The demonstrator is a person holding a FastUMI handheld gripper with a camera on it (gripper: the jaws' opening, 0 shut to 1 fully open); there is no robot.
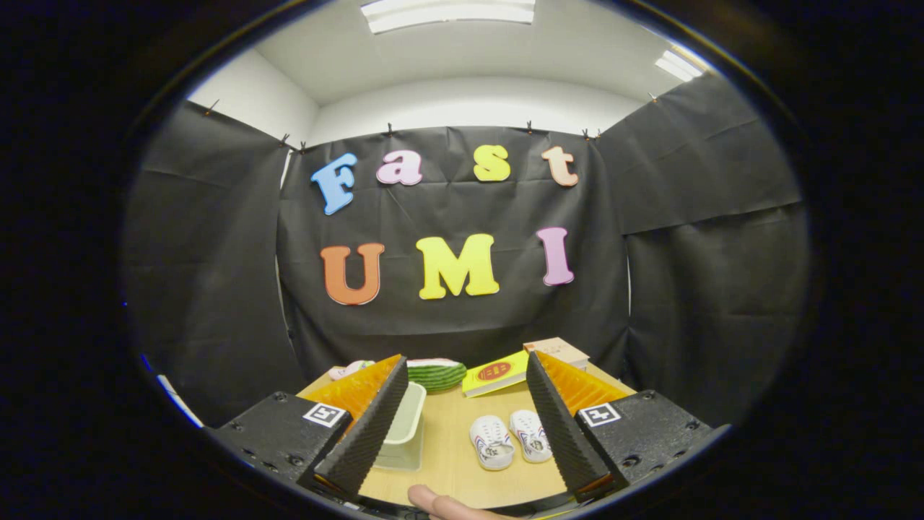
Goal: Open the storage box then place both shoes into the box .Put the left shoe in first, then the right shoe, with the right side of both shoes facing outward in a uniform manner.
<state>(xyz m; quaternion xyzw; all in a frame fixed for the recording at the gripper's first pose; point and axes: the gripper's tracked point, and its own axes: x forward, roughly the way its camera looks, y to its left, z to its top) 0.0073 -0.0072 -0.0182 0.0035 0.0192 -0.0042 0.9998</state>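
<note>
Two small white shoes lie side by side on the wooden table, the left one (491,441) and the right one (530,435), toes pointing toward me. They sit between my fingertips, closer to the right finger (559,426). A pale green storage box (403,427) with its lid on stands beside the left finger (368,426), partly hidden by it. My gripper (462,462) is open, held above the table with nothing between its fingers.
At the back of the table (447,462) lie a watermelon-slice toy (436,374), a yellow book (497,373), a tan box (557,352) and a pink object (349,370). A fingertip of a person's hand (433,500) shows below the fingers. Black cloth walls stand close behind.
</note>
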